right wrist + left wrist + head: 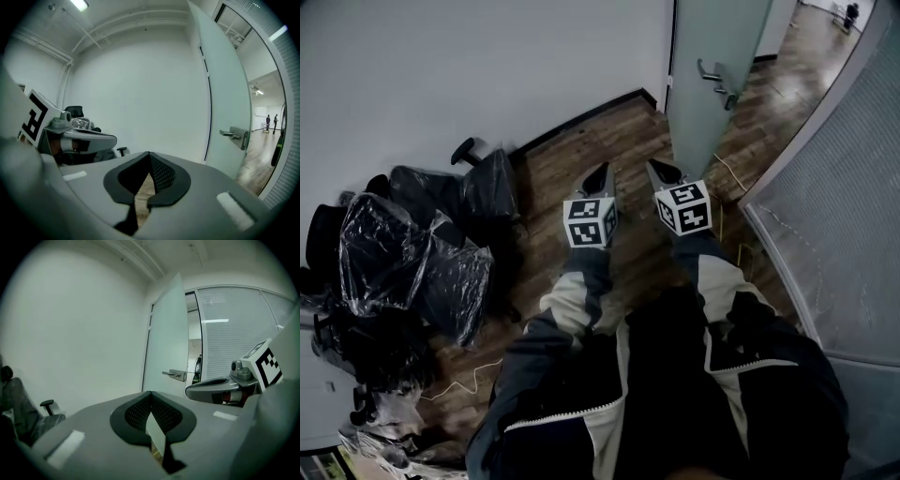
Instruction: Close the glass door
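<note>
The frosted glass door (712, 56) stands ajar at the top of the head view, its metal lever handle (717, 80) on the side that faces me. My left gripper (602, 172) and right gripper (661, 169) are held side by side over the wooden floor, both pointing at the door and short of it. Neither holds anything, and each has its jaws together at the tip. The left gripper view shows the door (168, 343) and handle (176, 375) ahead beyond the left gripper (150, 393). In the right gripper view the handle (234, 135) lies to the right of the right gripper (149, 153).
Several office chairs wrapped in plastic (422, 253) crowd the left by the white wall. A curved frosted glass wall (844, 206) runs along the right. A thin cable (727, 178) lies on the floor near the door. Past the opening, a corridor with distant people (268, 121).
</note>
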A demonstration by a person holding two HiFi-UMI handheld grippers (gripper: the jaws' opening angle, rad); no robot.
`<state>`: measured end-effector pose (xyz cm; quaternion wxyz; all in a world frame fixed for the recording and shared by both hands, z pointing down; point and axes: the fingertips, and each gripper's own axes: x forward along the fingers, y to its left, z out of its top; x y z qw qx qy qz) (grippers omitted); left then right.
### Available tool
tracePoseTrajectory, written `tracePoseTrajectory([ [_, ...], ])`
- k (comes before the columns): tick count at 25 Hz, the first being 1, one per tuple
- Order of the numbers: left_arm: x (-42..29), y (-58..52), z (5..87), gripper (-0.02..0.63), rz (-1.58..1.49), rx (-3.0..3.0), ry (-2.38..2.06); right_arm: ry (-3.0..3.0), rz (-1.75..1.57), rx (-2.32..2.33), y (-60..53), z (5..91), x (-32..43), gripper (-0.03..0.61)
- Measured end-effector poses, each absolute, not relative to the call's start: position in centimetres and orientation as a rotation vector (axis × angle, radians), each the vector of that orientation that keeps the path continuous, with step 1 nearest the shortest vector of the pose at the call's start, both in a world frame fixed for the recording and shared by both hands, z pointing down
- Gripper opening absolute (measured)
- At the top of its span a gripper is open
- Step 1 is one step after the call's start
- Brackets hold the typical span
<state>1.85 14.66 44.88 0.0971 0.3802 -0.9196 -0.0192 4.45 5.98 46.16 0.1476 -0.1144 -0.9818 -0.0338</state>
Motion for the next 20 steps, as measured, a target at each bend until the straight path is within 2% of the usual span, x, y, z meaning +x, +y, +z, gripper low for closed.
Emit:
tracePoseTrajectory([
  [11, -11.3, 10.0, 46.6, 0.003, -0.014, 1.124, -2.687, -2.825, -0.023, -0.263, -0.2, 47.7, -8.9, 0.006],
  [20, -23.4, 1.0, 44.7, 0.003, 0.010, 1.191, -2.678, -2.844, 0.001, -0.229, -8.2, 45.9, -21.6, 0.006],
])
